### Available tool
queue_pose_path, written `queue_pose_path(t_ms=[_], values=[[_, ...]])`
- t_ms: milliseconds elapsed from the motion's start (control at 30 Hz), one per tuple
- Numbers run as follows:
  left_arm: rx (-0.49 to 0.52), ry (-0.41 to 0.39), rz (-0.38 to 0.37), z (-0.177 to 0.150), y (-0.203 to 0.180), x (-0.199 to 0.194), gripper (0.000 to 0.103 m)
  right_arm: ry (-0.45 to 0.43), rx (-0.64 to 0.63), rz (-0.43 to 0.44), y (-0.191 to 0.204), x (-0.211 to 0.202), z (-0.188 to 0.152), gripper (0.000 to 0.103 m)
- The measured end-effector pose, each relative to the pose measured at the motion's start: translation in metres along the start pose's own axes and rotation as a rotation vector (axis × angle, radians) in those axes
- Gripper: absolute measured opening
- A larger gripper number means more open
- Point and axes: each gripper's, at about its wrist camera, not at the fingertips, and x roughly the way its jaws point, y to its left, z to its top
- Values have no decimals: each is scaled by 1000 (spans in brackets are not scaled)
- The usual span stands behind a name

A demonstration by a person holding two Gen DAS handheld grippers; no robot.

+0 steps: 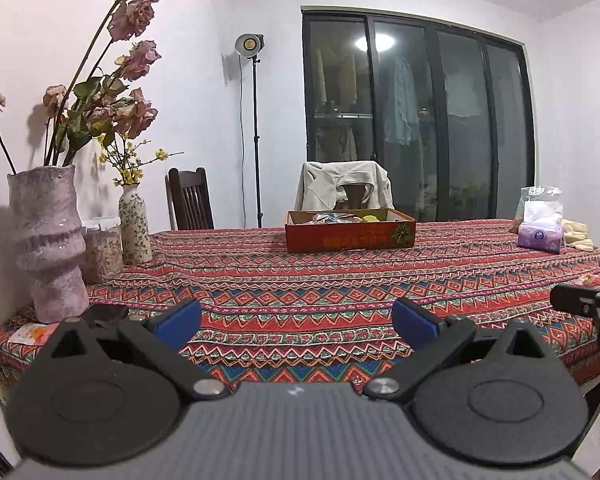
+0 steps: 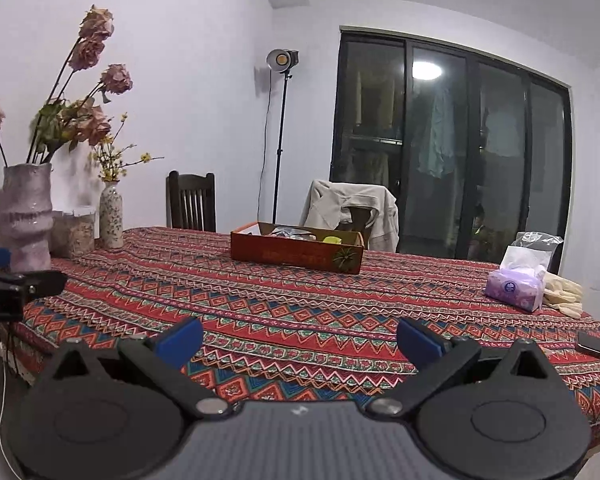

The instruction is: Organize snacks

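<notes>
Jaws of both grippers are spread wide and empty above the patterned red cloth worktop (image 1: 300, 280).
Left gripper (image 1: 296, 320) and right gripper (image 2: 300, 340) are best advanced level toward the shallow red cardboard snack box (image 1: 350, 232).

Box (image 1: 350, 234) sat mid-tabletop (image 1: 300, 292) toward the far edge, snacks (image 1: 336, 218) inside it. Two vases (image 1: 46, 240) stood at left; tissue pack (image 1: 538, 234) at right. Draped chair (image 1: 344, 188) stood behind the box.

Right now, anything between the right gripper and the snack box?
Nothing: only bare tablecloth lies between the open right gripper and the box, clearest in the right wrist view.
</notes>
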Motion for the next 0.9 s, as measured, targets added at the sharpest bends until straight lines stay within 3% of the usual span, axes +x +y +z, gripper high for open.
queue_pose_path(t_ms=[900], values=[[12, -4, -9, 0, 2, -1, 103, -21, 40, -2, -5, -1, -1, 103]])
